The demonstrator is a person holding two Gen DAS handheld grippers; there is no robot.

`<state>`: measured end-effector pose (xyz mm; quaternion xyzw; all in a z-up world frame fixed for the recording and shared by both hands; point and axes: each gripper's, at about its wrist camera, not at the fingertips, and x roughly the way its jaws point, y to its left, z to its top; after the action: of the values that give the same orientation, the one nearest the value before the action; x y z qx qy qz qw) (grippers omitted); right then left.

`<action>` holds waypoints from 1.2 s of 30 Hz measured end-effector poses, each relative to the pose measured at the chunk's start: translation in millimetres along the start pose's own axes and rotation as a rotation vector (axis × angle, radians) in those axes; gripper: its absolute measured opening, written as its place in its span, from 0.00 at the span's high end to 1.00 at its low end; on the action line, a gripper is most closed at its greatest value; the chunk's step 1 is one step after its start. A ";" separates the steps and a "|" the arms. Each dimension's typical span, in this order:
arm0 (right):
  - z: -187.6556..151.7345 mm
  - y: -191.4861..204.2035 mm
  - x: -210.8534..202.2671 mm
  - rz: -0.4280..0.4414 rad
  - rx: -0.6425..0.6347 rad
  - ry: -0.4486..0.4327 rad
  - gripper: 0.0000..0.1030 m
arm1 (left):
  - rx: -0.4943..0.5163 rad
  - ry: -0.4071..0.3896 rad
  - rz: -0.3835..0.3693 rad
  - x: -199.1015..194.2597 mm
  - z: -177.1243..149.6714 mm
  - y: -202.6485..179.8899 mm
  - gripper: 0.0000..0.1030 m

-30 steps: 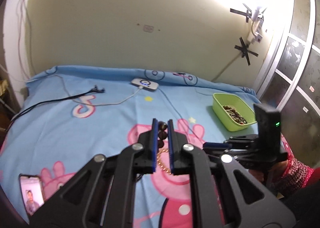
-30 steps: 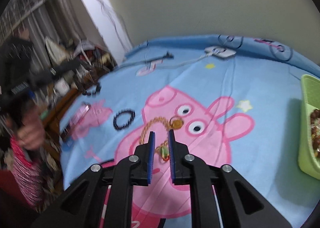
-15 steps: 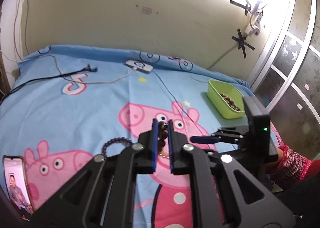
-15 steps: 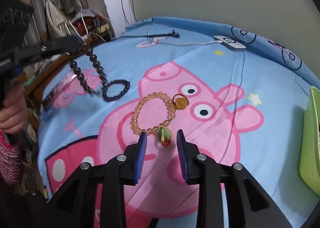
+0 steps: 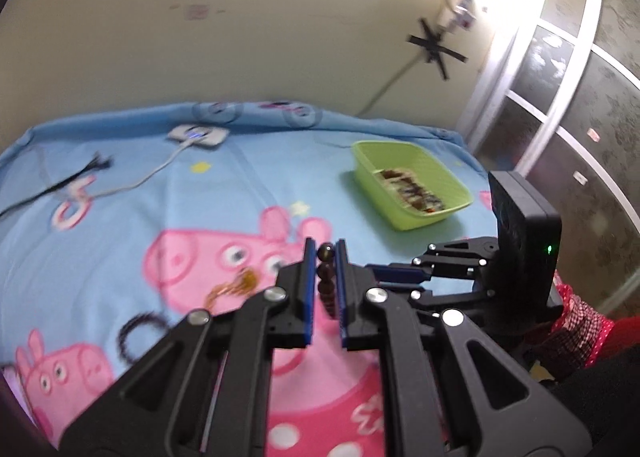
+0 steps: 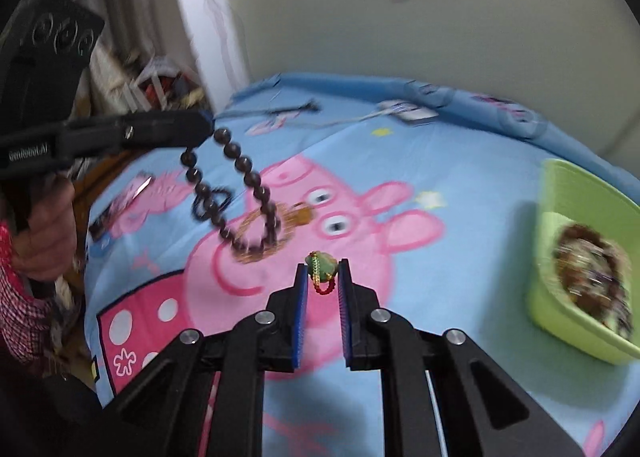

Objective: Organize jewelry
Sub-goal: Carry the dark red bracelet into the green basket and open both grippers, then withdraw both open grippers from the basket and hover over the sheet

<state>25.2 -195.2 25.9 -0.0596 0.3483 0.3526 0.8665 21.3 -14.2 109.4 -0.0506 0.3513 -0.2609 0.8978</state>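
Observation:
My left gripper (image 5: 324, 253) is shut on a string of dark brown beads (image 5: 325, 277). In the right wrist view that string (image 6: 240, 197) hangs in a loop from the left gripper (image 6: 206, 125) above the bed. My right gripper (image 6: 323, 271) is shut on a small green pendant with a red bead loop (image 6: 322, 269), lifted off the sheet. An amber bead bracelet (image 6: 260, 225) and a small dark bracelet (image 6: 218, 197) lie on the Peppa Pig sheet. A green plastic tub (image 6: 580, 257) with jewelry inside stands at the right; it also shows in the left wrist view (image 5: 408, 185).
A white charger with its cable (image 5: 196, 135) and a black cable (image 5: 72, 181) lie near the far edge of the bed. A phone (image 6: 120, 205) lies at the bed's left side. A wall runs behind, windows at the right.
My right gripper has closed on the green pendant and lifted it. My left gripper has carried the dark beads rightward, toward the middle of the bed.

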 end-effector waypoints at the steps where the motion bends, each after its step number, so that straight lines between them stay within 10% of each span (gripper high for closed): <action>1: -0.3 -8.5 -8.3 -0.011 0.019 -0.020 1.00 | 0.015 -0.002 -0.016 5.6 8.0 -8.7 0.92; 22: -29.8 -162.5 -103.8 -0.219 0.384 -0.273 1.00 | 0.144 0.116 -0.203 151.8 103.3 -136.1 0.92; 27: -32.1 -166.8 -99.1 -0.236 0.401 -0.260 1.00 | 0.142 0.158 -0.183 172.6 99.8 -136.0 0.92; 30: -37.7 -177.6 -99.5 -0.222 0.454 -0.271 0.67 | 0.145 0.187 -0.122 188.6 95.8 -132.8 0.87; 36: -43.5 -182.2 -120.7 -0.255 0.487 -0.386 0.63 | 0.135 0.172 0.019 189.3 83.2 -113.7 0.84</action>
<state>58.2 -414.8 45.2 0.1741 0.2414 0.1527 0.9424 143.6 -215.0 88.4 0.0358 0.4092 -0.2786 0.8681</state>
